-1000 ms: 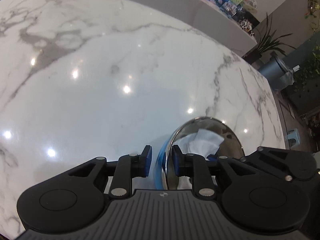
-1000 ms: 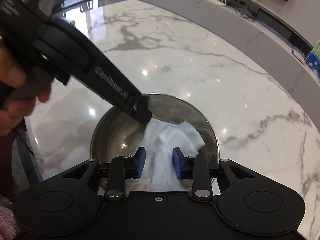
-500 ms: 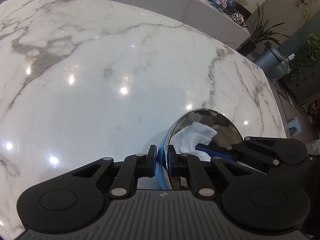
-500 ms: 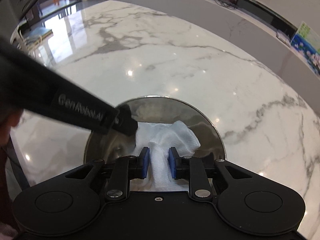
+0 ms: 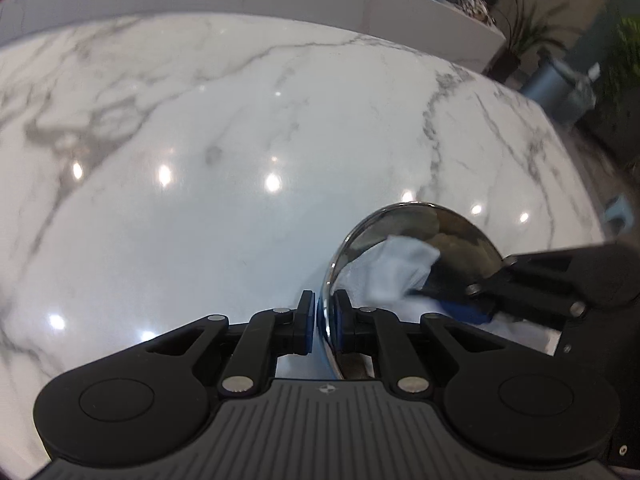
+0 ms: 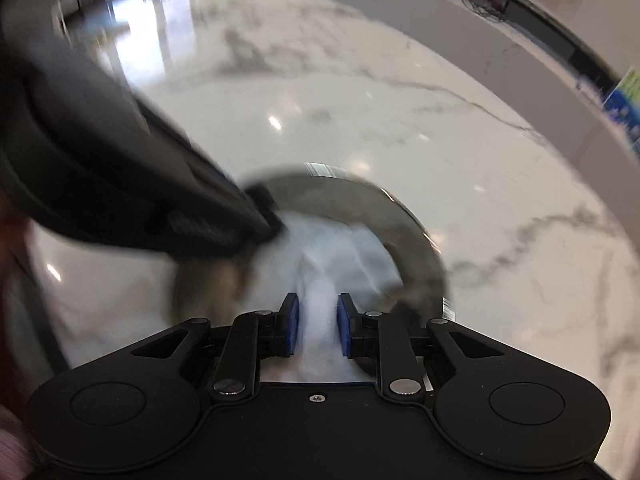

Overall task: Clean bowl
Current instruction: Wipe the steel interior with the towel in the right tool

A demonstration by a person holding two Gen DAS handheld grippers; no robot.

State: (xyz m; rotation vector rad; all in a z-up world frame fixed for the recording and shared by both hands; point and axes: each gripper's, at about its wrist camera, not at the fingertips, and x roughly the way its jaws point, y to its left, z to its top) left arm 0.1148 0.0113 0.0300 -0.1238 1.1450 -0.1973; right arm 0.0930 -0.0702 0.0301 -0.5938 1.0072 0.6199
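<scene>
Pinching the steel bowl [image 5: 404, 236] rim w/ my left hand-held gripper [image 5: 320, 322], jaws clamped on it. Right hand-held gripper [image 6: 316, 330], nearly closed on the white cloth [image 6: 332, 256], sits inside the bowl, just right of the left one.

White marble table [image 5: 200, 240] with grey veins. On it, a shiny silver bowl [image 5: 452, 232]; inside the bowl, a white cloth [image 6: 332, 256]. Black grippers [image 5: 322, 322] [image 6: 316, 330] with blue pads [image 6: 290, 328]. Beyond the table, green plants [image 5: 524, 32].

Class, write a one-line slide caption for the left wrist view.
Left tool pinches the steel bowl rim on a marble table while the right tool holds a white cloth inside.
</scene>
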